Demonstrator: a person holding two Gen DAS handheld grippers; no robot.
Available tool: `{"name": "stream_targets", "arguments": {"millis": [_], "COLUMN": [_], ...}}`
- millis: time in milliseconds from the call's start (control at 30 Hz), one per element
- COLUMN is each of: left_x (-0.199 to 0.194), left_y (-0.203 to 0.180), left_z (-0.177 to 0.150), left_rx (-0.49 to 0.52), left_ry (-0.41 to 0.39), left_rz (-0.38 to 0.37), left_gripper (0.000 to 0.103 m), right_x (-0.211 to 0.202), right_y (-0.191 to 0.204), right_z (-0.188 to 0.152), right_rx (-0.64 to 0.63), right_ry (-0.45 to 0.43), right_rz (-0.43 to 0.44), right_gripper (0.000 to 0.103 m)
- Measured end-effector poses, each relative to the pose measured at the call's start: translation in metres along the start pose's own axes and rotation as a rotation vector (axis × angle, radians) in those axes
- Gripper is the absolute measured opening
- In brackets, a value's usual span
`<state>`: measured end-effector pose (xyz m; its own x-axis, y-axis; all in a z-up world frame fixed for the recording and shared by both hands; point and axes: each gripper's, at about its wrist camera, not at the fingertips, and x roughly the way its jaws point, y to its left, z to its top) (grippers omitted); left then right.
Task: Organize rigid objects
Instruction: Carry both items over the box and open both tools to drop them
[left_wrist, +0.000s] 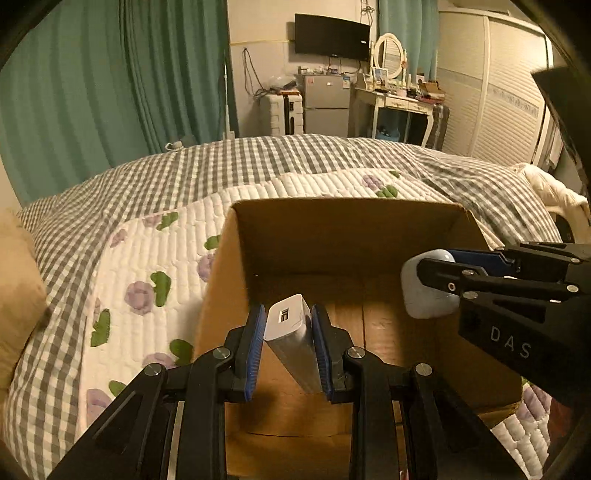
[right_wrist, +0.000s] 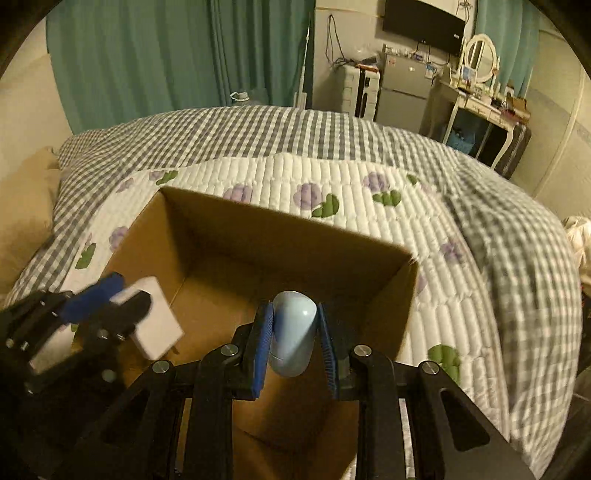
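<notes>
An open cardboard box (left_wrist: 347, 221) (right_wrist: 280, 229) sits on the bed. My left gripper (left_wrist: 288, 317) is shut on a white and silver power bank (left_wrist: 291, 332) and holds it over the box's left side; the power bank also shows in the right wrist view (right_wrist: 155, 321), blurred. My right gripper (right_wrist: 293, 321) is shut on a pale blue rounded case (right_wrist: 293, 332) and holds it above the box's inside. In the left wrist view the right gripper (left_wrist: 436, 273) comes in from the right with the pale blue case (left_wrist: 421, 291) over the box.
The box rests on a white quilt with purple flowers (left_wrist: 155, 280) over a grey checked bedspread (left_wrist: 221, 162). A tan pillow (left_wrist: 18, 288) lies at the left. Teal curtains, a small fridge (left_wrist: 325, 103) and a dressing table (left_wrist: 399, 103) stand beyond the bed.
</notes>
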<state>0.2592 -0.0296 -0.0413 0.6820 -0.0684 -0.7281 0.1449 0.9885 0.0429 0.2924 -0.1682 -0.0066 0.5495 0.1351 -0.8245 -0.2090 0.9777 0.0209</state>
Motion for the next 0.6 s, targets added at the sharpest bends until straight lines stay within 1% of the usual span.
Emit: {"name": "stream_targets", "arguments": {"millis": [100, 133, 167, 200, 233, 267, 300, 333, 400, 467, 500, 533, 600], "left_x": [-0.006, -0.011, -0.016, -0.024, -0.030, -0.039, -0.047, -0.060, -0.077, -0.097, -0.104, -0.114, -0.129], "left_y": [-0.003, -0.004, -0.004, -0.004, -0.005, -0.005, -0.005, -0.005, -0.005, -0.003, -0.003, -0.001, 0.001], "left_z": [0.003, 0.005, 0.007, 0.010, 0.012, 0.014, 0.014, 0.013, 0.009, 0.001, -0.003, -0.010, -0.025], "left_rx": [0.002, 0.004, 0.007, 0.014, 0.017, 0.023, 0.028, 0.039, 0.062, 0.070, 0.066, 0.058, 0.044], "left_ry": [0.002, -0.005, -0.014, -0.025, -0.029, -0.035, -0.043, -0.059, -0.079, -0.087, -0.091, -0.096, -0.109], "left_rz": [-0.003, -0.007, -0.009, -0.008, -0.005, 0.006, 0.018, 0.035, 0.040, 0.060, 0.064, 0.068, 0.059], "left_gripper": [0.027, 0.028, 0.029, 0.032, 0.042, 0.051, 0.066, 0.069, 0.071, 0.080, 0.088, 0.091, 0.092], "right_x": [-0.008, -0.013, -0.019, -0.030, -0.040, -0.049, -0.058, -0.069, -0.096, -0.120, -0.133, -0.143, -0.157], "right_y": [-0.002, -0.003, -0.003, -0.005, -0.007, -0.009, -0.010, -0.013, -0.018, -0.020, -0.019, -0.017, -0.012], "right_z": [0.002, 0.004, 0.007, 0.009, 0.011, 0.012, 0.012, 0.012, 0.008, 0.001, -0.005, -0.011, -0.025], "right_rx": [0.013, 0.017, 0.021, 0.026, 0.031, 0.037, 0.044, 0.052, 0.059, 0.048, 0.035, 0.017, -0.018], "right_ry": [-0.018, -0.024, -0.035, -0.054, -0.069, -0.079, -0.086, -0.089, -0.109, -0.127, -0.141, -0.146, -0.150], "right_rz": [0.016, 0.015, 0.010, 0.005, 0.005, 0.008, 0.012, 0.019, 0.039, 0.040, 0.038, 0.038, 0.051], "right_gripper": [0.025, 0.028, 0.035, 0.040, 0.044, 0.045, 0.045, 0.045, 0.045, 0.052, 0.054, 0.058, 0.059]}}
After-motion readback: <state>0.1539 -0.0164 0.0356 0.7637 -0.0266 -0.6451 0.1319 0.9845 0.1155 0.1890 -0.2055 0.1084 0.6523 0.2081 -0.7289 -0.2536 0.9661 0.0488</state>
